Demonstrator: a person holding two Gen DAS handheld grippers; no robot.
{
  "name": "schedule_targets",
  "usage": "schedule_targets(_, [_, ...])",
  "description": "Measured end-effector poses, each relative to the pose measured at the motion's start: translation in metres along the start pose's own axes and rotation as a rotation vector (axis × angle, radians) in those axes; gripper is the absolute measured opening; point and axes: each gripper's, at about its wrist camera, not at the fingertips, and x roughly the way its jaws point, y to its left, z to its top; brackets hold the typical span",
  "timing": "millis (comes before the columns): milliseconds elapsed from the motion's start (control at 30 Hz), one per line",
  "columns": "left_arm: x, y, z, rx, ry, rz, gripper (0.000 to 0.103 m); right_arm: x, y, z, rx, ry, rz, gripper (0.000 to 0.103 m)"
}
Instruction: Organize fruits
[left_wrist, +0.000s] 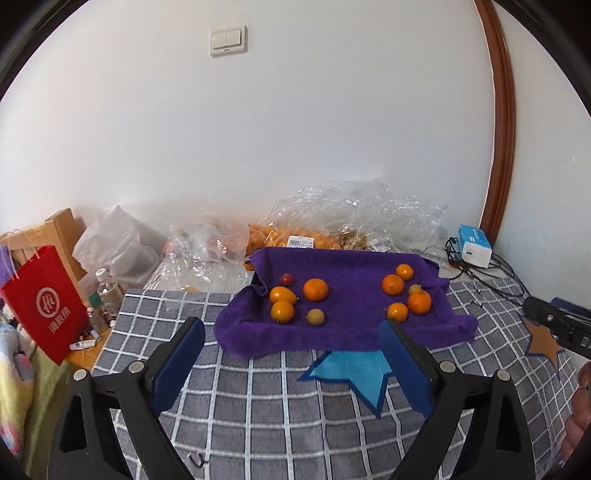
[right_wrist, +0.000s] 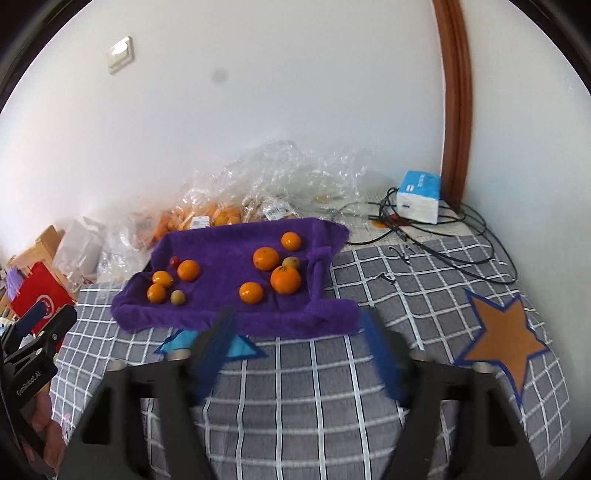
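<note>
A purple towel (left_wrist: 351, 328) (right_wrist: 221, 243) lies on a grey checked cover and holds two clusters of fruit. The left cluster has three oranges (left_wrist: 315, 289) (right_wrist: 188, 270), a pale round fruit (left_wrist: 316, 316) (right_wrist: 177, 297) and a small red fruit (left_wrist: 286, 279) (right_wrist: 174, 261). The right cluster has several oranges (left_wrist: 419, 302) (right_wrist: 285, 279) and a pale fruit (left_wrist: 414, 288) (right_wrist: 291, 262). My left gripper (left_wrist: 291, 332) is open and empty, just short of the towel's near edge. My right gripper (right_wrist: 297, 323) is open and empty, blurred, near the towel's right front.
Clear plastic bags with more oranges (left_wrist: 295, 236) (right_wrist: 207, 218) lie behind the towel by the wall. A blue-white box (left_wrist: 474, 245) (right_wrist: 419, 197) and black cables (right_wrist: 443, 251) lie at the right. A red paper bag (left_wrist: 44, 306) (right_wrist: 37, 295) stands at the left.
</note>
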Motion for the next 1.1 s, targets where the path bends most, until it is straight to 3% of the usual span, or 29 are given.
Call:
schedule_targets(133, [-0.03, -0.004, -0.005, 0.003, -0.03, 0.01, 0.097, -0.036, 0.002, -0.014, -0.027, -0.046, -0.017, 0.1])
schedule_targets(267, [-0.052, -0.007, -0.006, -0.001, -0.039, 0.003, 0.098, -0.06, 0.002, -0.023, -0.047, -0.063, -0.042, 0.102])
schedule_targets(533, [-0.074, -0.012, -0.004, -0.006, -0.06, -0.005, 0.098, -0.086, 0.004, -0.03, -0.068, -0.084, -0.072, 0.103])
schedule_targets(1100, [-0.077, -0.026, -0.009, 0.013, -0.056, -0.004, 0.098, -0.092, -0.003, -0.034, -0.054, -0.089, -0.094, 0.103])
